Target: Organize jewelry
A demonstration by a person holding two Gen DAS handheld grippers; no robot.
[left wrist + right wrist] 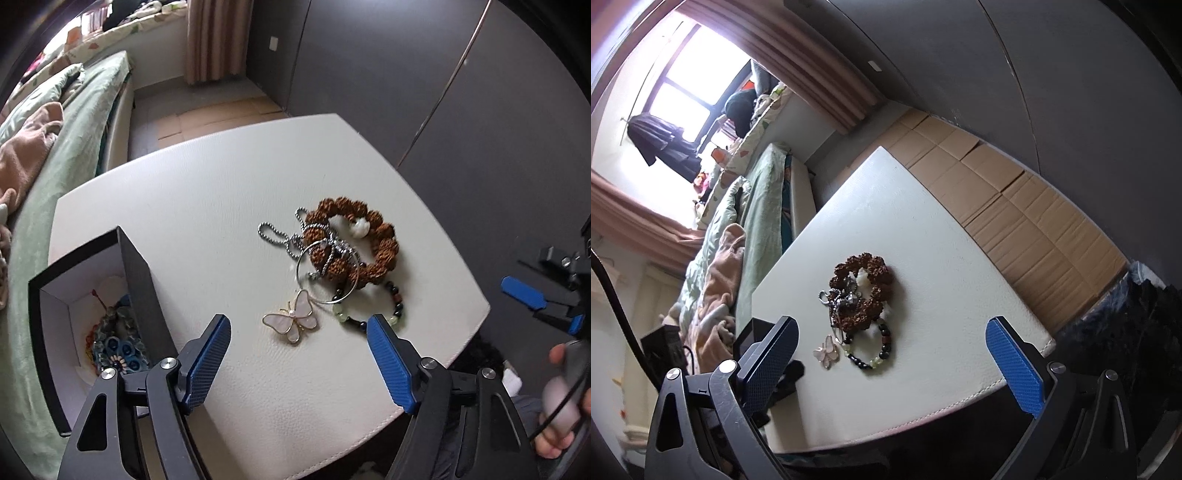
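White leather-look tabletop (pixel 207 206) in bedroom. Black open-top box (pixel 140 280) at left edge already holds beaded pieces. Tangle of brown seed-bead bracelet (pixel 373 236), silver ball chain (pixel 273 236), wire hoop (pixel 327 273), pink shell butterfly pendant (pixel 293 319), dark-and-green bead bracelet (pixel 373 314) remains near right edge. Left gripper (pixel 299 354) jaws wide, empty, over pendant; right gripper (pixel 890 373) wide, empty.

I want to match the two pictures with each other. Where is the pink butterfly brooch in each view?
Left wrist view: the butterfly brooch lies low in the middle, on the white table, near the dark box.
Right wrist view: the butterfly brooch lies lower left of centre, small, beside the dark-and-green bead bracelet.
Shared landmark: the brown bead bracelet, farther away than the brooch in both views.
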